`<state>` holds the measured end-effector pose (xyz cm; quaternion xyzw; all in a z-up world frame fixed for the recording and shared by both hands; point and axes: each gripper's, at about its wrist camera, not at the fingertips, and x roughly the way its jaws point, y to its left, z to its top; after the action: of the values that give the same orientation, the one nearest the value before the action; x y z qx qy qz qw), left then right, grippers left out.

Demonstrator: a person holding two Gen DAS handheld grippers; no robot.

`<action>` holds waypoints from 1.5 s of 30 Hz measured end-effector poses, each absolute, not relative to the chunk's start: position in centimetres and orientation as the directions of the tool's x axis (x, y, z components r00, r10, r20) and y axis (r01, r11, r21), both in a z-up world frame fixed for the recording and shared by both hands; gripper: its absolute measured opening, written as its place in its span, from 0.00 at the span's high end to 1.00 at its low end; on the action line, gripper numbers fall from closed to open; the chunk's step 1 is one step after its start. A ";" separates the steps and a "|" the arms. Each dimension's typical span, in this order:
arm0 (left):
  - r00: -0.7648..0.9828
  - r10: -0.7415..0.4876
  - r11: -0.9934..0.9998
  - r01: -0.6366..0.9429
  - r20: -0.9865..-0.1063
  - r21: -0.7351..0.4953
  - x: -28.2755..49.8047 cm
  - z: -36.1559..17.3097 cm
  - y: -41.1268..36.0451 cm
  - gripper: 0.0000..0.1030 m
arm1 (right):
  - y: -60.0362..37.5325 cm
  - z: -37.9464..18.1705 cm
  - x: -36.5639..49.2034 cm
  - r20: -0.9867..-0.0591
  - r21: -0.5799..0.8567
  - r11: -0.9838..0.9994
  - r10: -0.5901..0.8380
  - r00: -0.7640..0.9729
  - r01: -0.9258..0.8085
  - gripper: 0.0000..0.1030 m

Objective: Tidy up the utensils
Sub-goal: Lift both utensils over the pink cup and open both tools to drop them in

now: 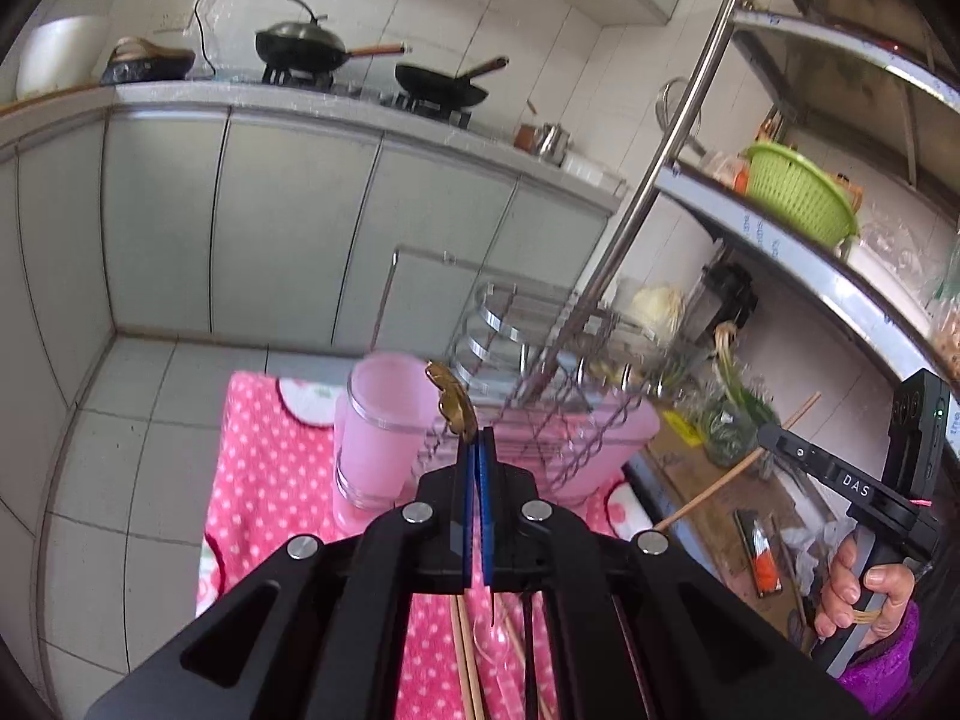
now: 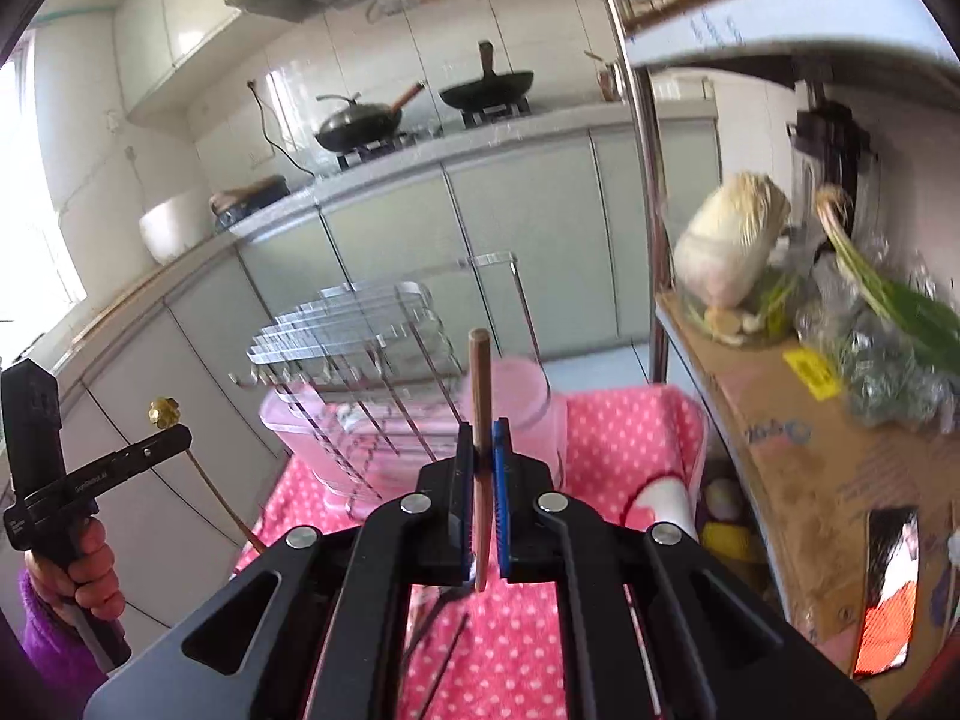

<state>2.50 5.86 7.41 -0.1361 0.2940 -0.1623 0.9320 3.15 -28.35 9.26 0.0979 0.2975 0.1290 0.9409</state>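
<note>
Pink white-dotted cloth (image 2: 606, 420), pink cup (image 1: 384, 414)

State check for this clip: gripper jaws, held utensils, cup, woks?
left gripper: shut on gold-tipped utensil, lifted.
right gripper: shut on wooden chopstick, roughly upright.
pink cup: upright on dotted cloth.
lidded wok: covered, on stove.
second wok: uncovered, on stove.

Two grippers: left gripper (image 1: 477, 441) at 6 o'clock, right gripper (image 2: 482, 438) likewise. One pink cup (image 1: 384, 420), one wire rack (image 1: 540, 360). Two pans (image 1: 441, 84) at 12 o'clock (one lidded). One green colander (image 1: 798, 192) at 2 o'clock.
</note>
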 end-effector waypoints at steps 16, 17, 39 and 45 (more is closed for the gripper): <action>0.901 -0.250 0.939 0.138 -0.353 -0.313 6.4 14.6 8.2 0.99 | -30.0 18.5 5.6 -0.364 0.211 0.954 0.278 0.889 -0.211 0.94; 0.906 -0.236 0.944 0.128 -0.351 -0.305 6.8 14.7 8.2 0.99 | -30.1 18.7 5.9 -0.358 0.210 0.955 0.273 0.893 -0.208 0.94; 0.817 -0.158 0.976 0.045 -0.555 -0.212 14.1 6.6 6.8 0.99 | -28.0 10.8 14.5 -0.596 0.252 0.947 0.313 0.740 -0.198 0.94; 0.780 -0.175 0.974 0.046 -0.601 -0.224 15.1 4.7 6.7 0.99 | -27.3 9.2 15.3 -0.637 0.247 0.951 0.306 0.708 -0.189 0.94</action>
<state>15.11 6.66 4.68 -0.0988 0.3265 -0.0588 0.9382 15.32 -27.26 9.19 0.0817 0.3578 0.1344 0.9204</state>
